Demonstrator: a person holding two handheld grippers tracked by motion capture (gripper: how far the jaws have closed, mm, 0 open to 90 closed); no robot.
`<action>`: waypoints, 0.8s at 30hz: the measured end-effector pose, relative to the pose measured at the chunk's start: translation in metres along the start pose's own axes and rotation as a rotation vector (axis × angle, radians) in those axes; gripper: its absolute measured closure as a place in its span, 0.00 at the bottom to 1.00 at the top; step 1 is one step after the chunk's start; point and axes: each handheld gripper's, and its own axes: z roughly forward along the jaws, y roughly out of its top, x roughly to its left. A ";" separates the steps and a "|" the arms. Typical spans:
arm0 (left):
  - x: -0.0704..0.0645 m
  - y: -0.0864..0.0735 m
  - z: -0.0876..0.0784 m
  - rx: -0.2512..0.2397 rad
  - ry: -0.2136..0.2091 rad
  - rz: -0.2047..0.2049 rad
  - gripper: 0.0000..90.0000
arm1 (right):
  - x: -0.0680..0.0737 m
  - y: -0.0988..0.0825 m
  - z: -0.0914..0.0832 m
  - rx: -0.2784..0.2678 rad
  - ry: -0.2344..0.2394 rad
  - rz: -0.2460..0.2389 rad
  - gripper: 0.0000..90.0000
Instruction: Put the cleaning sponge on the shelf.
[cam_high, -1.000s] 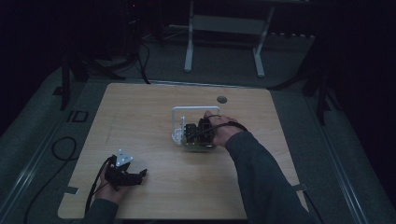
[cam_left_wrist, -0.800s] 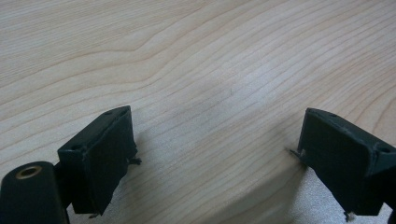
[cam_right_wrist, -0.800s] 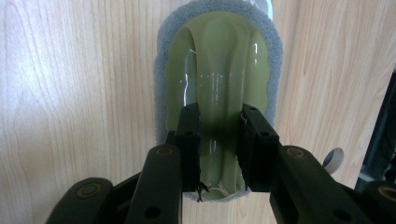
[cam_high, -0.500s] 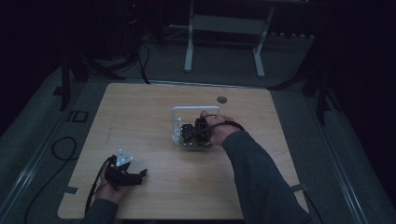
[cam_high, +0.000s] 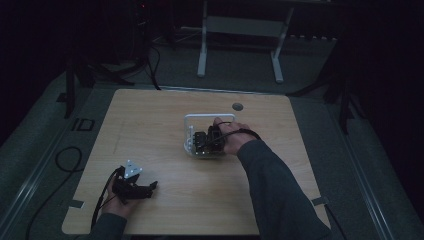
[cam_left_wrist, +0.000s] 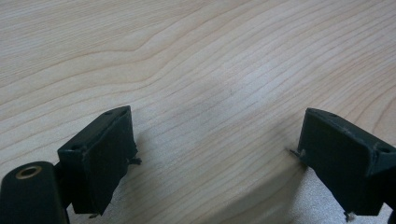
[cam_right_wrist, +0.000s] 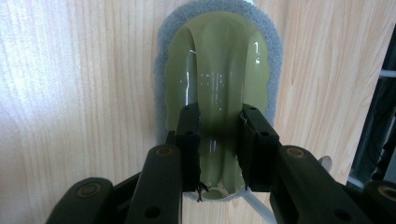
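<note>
The wooden table (cam_high: 165, 125) carries the whole work area; its pale, straight-grained top is bare apart from a round grommet (cam_high: 237, 106) near the far edge and the items at centre.

A white wire rack (cam_high: 190, 131) stands just past the table's middle; in the high view the right gripper works at its near right corner, though the dim light hides exactly what touches what there.

The scrubbing pad (cam_right_wrist: 219, 88) is the thing in hand; it lies flat on the wood, a grey sponge base under an olive-green moulded top with a raised central ridge that serves as a handle; the flat lie keeps the ridge upward, where two jaws can straddle it.

The right gripper (cam_right_wrist: 219, 154) comes down on the pad from above; its jaws stand at middle width, one on each side of the ridge and against its flanks, so the grip is judged to be on the handle and not on the soft sponge, which would give way.

The left gripper (cam_left_wrist: 219, 158) rests low over bare wood at the table's near left corner, well apart from the rack; its jaws stand wide with nothing between them, probably parked clear of the working hand.

No brand, label or legible writing appears on the pad, the rack or either gripper.
</note>
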 end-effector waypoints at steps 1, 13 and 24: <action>0.000 0.000 0.000 0.000 0.000 0.000 0.12 | 0.000 0.000 0.001 0.002 -0.002 0.002 0.80; 0.000 0.000 0.000 0.000 0.000 0.000 0.12 | 0.001 0.005 0.012 0.030 -0.010 -0.022 0.80; 0.000 0.000 0.000 0.000 0.000 0.000 0.12 | -0.001 0.009 0.017 0.025 -0.018 -0.009 0.80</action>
